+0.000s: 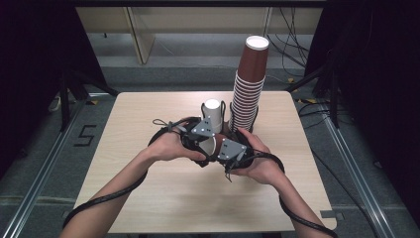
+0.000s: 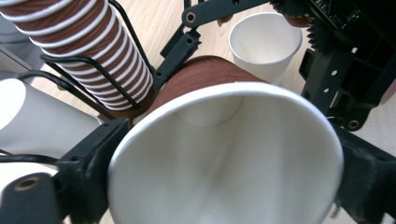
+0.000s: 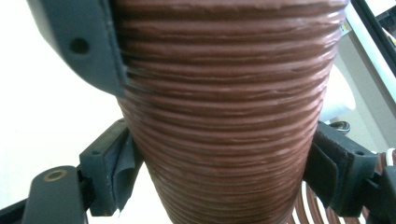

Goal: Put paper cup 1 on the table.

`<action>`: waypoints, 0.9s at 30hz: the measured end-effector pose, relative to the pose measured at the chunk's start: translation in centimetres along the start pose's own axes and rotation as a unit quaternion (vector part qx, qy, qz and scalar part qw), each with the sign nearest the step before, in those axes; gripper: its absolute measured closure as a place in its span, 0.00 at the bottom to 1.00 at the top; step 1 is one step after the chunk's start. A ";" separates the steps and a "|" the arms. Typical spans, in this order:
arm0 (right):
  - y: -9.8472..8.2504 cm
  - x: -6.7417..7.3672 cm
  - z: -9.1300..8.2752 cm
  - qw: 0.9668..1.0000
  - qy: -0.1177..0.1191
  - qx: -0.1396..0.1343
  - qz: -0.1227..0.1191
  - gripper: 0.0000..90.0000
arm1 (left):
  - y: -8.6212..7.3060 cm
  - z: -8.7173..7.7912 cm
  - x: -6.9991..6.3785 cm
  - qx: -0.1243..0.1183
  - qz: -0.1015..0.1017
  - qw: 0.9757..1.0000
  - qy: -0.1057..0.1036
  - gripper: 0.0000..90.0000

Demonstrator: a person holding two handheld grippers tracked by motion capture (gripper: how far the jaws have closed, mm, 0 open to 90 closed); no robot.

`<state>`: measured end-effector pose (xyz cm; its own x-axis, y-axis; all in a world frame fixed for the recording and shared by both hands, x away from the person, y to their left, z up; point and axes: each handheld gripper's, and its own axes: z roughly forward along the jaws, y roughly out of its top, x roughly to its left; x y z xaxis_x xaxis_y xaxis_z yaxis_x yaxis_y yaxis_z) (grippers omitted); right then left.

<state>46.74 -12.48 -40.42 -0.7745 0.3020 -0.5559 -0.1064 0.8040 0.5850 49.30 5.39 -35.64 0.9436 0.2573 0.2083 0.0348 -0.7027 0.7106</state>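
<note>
A brown ribbed paper cup [image 1: 210, 145] with a white inside is held level between both grippers over the table's middle. In the left gripper view its open mouth [image 2: 224, 158] faces the camera. My left gripper [image 2: 226, 186] has a jaw against each side of the rim, shut on it. Farther along the cup, my right gripper [image 3: 224, 163] presses both pads on the ribbed wall [image 3: 224, 93]. In the high view the left gripper [image 1: 204, 144] and the right gripper [image 1: 223, 151] meet, with a hand around each.
A tall stack of brown cups [image 1: 250, 84] stands in a black wire holder [image 2: 93, 65] just behind the grippers. A white cup [image 1: 212, 113] stands to the stack's left. Another white cup [image 2: 266, 42], mouth up, is near the right gripper. The wooden table [image 1: 148, 198] ends on all sides.
</note>
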 end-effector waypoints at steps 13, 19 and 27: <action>-0.8 -0.3 -0.4 0.998 0.003 -0.003 0.066 0.22 | -0.8 -1.4 0.0 -0.035 -0.002 0.999 0.029 0.01; -1.2 -1.0 -1.0 0.995 -0.010 -0.029 0.100 0.22 | -1.3 -2.8 0.1 -0.063 -0.016 0.996 0.053 0.00; -1.6 -1.4 -1.7 0.983 -0.026 -0.052 0.177 0.22 | -1.8 -4.8 -0.1 -0.126 -0.040 0.988 0.083 0.00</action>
<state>46.93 -15.10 -39.56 -0.7424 0.5803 -0.3347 0.0982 0.5885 0.8025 47.54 9.81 -33.78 0.8730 0.4264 0.2368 0.0054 -0.4940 0.8695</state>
